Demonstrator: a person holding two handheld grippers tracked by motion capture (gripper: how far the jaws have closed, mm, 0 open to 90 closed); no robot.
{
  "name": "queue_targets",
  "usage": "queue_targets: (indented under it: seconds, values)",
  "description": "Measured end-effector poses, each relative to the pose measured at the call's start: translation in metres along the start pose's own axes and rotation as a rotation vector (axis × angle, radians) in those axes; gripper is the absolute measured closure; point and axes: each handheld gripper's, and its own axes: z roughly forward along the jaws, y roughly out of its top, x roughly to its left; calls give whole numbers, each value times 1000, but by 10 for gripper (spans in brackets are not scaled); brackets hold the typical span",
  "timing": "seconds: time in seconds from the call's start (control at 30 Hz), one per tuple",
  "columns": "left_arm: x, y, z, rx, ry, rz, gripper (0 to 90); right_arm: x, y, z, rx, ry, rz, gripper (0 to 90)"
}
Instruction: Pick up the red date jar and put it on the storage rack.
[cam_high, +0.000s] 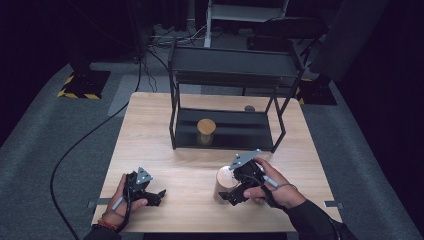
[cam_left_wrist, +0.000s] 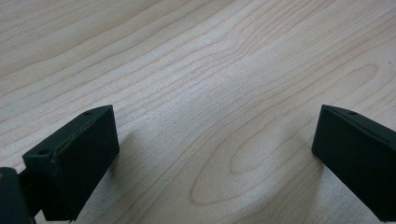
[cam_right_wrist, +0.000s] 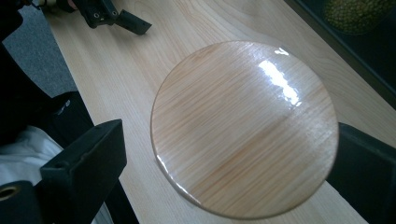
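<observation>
- Jar (cam_high: 223, 184) with wooden lid (cam_right_wrist: 243, 127) stands on the worktop (cam_high: 190, 150) at five o'clock, between the right gripper (cam_high: 231, 192) jaws, left one apart.
- Left gripper (cam_high: 156, 195) wide, at seven o'clock.

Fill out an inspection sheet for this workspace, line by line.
Surface: light wooden table, bare grain under the left tongs.
Job's things: jar with wooden lid standing near the table's front edge; second jar on the lower shelf of the black rack.
Clutter: small round object behind the rack, too small to identify.
Grippers: left tongs open, nothing between them; right tongs wide around the lid, one jaw apart from it, contact on the other side unclear.
Cables: black cable across the floor at left; more behind the table.
Surroundings: grey carpet, yellow-black striped bases, dark room.
</observation>
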Motion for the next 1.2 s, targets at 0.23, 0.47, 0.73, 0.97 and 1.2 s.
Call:
queue_targets:
  seconds: [0.23, 0.47, 0.73, 0.97, 1.2]
  values:
    - [0, 0, 0, 0, 0, 0, 3, 1, 4, 9, 13, -19, 33, 76]
    - [0, 0, 0, 0, 0, 0, 3, 3, 7, 16, 22, -38, 54, 155]
    - [0, 0, 0, 0, 0, 0, 3, 9, 10, 23, 36, -74, 52, 221]
    - [0, 0, 0, 0, 0, 1, 3, 13, 10, 24, 33, -88, 26, 238]
    - [0, 0, 0, -1, 1, 2, 4, 19, 11, 23, 31, -113, -6, 248]
